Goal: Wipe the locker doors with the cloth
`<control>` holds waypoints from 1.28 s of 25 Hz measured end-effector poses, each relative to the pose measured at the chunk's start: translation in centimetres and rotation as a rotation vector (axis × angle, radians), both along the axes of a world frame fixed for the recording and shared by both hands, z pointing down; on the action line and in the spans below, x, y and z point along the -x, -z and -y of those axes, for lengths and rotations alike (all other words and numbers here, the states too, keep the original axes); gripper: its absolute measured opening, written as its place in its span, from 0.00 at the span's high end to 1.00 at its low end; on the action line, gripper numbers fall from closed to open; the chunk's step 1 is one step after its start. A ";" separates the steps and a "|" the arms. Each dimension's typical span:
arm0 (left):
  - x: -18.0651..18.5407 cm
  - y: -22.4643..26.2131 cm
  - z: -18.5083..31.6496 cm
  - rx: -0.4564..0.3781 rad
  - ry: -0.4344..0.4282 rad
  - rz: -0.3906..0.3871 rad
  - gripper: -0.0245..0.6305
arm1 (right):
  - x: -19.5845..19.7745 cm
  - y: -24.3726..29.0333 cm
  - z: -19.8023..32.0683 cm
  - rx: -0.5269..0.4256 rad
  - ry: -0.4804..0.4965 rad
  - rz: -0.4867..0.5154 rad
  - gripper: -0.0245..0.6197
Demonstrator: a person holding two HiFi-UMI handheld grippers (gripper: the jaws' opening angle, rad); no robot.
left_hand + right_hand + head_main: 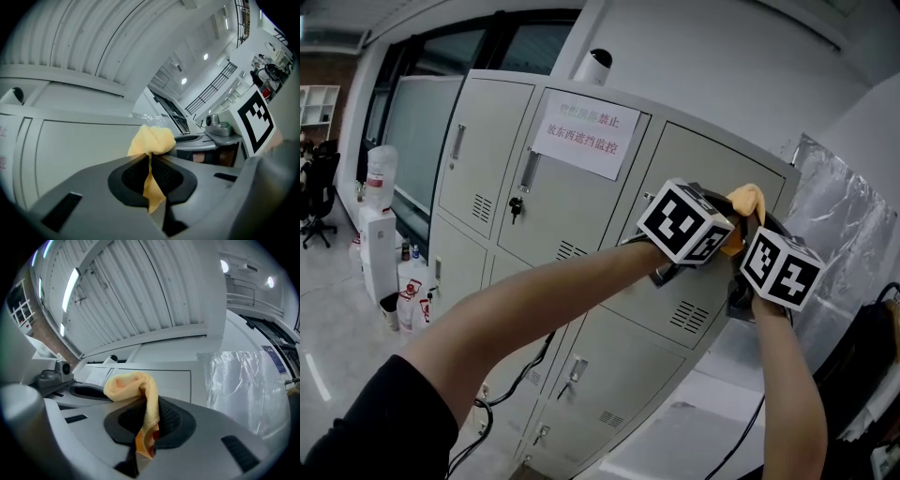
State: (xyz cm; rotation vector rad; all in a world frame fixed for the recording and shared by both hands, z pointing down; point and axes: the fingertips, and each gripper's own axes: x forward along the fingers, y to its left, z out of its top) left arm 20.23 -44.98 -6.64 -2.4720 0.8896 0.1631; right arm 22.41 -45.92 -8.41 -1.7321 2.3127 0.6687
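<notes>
A grey metal locker bank (534, 234) fills the head view. A bunched yellow cloth (748, 200) lies against the top right locker door (712, 178), near its upper edge. Both grippers meet at it. My left gripper (724, 236), under its marker cube, is shut on one end of the cloth (152, 139), which runs down between the pads of the left gripper (150, 159). My right gripper (754, 236) comes in from below right. The right gripper (147, 406) is shut on the other end of the cloth (129, 384). Its fingertips are hidden in the head view.
A paper notice (581, 136) is stuck on the middle top door, with keys (516, 208) hanging in its lock. A white camera (595, 66) stands on top. Plastic-wrapped sheeting (844, 225) stands right of the lockers. A water dispenser (380, 225) and cables (516, 384) are at left and below.
</notes>
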 end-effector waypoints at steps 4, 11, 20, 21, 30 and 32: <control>3.9 -0.9 0.3 0.005 0.058 0.018 0.91 | 4.2 -1.0 0.6 0.022 0.059 -0.018 0.86; 10.0 -2.9 1.5 0.029 0.134 0.021 0.91 | 10.5 -3.0 2.0 0.049 0.123 -0.049 0.86; 14.9 -6.0 3.6 0.065 0.196 0.035 0.91 | 15.5 -6.1 4.2 0.074 0.138 -0.086 0.86; 15.1 -6.3 3.9 0.069 0.195 0.033 0.91 | 15.7 -6.3 4.5 0.076 0.137 -0.085 0.86; 15.4 -7.0 5.2 0.054 0.175 0.002 0.91 | 16.0 -6.8 5.3 0.006 0.070 -0.144 0.86; 15.4 -7.0 5.2 0.049 0.176 0.000 0.91 | 16.0 -6.8 5.3 0.000 0.061 -0.156 0.86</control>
